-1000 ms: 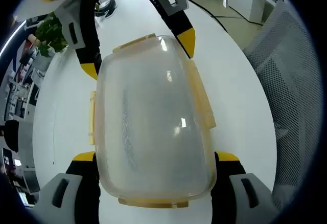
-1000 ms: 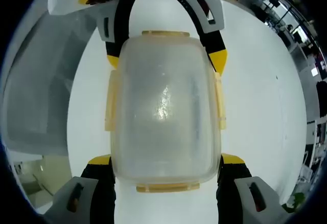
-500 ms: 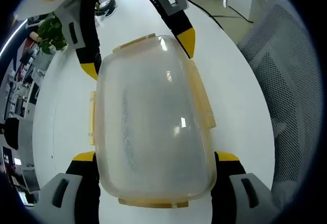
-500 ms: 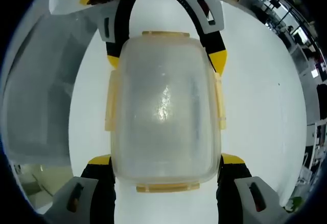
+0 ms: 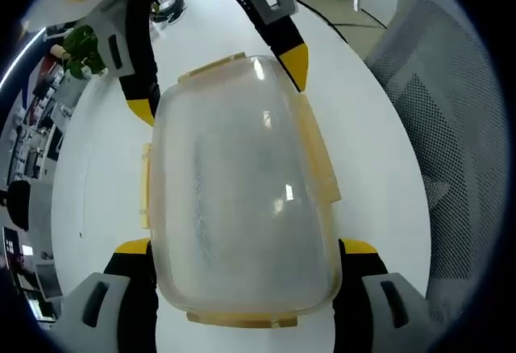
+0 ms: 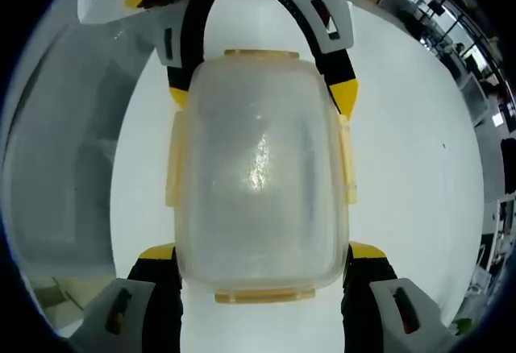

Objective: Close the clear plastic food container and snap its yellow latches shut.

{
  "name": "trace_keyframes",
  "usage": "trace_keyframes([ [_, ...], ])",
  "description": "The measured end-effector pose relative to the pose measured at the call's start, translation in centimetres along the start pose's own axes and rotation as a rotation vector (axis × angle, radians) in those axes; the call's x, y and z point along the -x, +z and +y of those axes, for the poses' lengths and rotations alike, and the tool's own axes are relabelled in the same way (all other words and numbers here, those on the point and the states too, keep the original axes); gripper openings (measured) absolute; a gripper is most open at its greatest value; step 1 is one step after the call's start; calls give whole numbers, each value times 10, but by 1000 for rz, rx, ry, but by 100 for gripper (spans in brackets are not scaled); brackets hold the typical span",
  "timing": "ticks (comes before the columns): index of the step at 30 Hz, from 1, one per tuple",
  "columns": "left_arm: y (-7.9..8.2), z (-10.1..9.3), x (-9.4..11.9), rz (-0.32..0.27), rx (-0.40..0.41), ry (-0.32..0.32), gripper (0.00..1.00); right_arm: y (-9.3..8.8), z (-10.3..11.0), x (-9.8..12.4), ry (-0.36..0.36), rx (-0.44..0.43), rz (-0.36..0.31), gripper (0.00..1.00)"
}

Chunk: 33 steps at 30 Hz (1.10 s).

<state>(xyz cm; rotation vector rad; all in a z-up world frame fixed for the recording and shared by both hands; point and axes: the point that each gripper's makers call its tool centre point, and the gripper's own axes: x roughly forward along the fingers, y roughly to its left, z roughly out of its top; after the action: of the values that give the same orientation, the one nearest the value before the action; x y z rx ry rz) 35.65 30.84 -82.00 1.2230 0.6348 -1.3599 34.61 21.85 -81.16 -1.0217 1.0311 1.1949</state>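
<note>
Held between both tools above the white surface (image 5: 97, 176): clear plastic food container (image 5: 238, 200), lid on, yellow latches (image 5: 316, 159) lying along its edges. Left hand-held gripper (image 5: 246, 248) pinching the near end in the left gripper view, yellow-tipped jaws pressed to either side. Right hand-held gripper (image 6: 262, 252) clamped likewise on the opposite end in the right gripper view. Opposing gripper's yellow tips visible at the container's far end in each view. Grey mesh chair (image 5: 451, 127) just beside the surface.
</note>
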Motion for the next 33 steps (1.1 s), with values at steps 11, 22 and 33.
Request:
trace_keyframes([
  [11, -17, -6, 7, 7, -4, -1, 92, 19, 5, -4, 0, -1, 7, 82],
  [22, -38, -13, 16, 20, 6, 3, 92, 42, 7, -9, 2, 11, 4, 82],
  [33, -60, -18, 25, 30, 18, 7, 92, 63, 8, -14, 3, 18, 1, 82],
])
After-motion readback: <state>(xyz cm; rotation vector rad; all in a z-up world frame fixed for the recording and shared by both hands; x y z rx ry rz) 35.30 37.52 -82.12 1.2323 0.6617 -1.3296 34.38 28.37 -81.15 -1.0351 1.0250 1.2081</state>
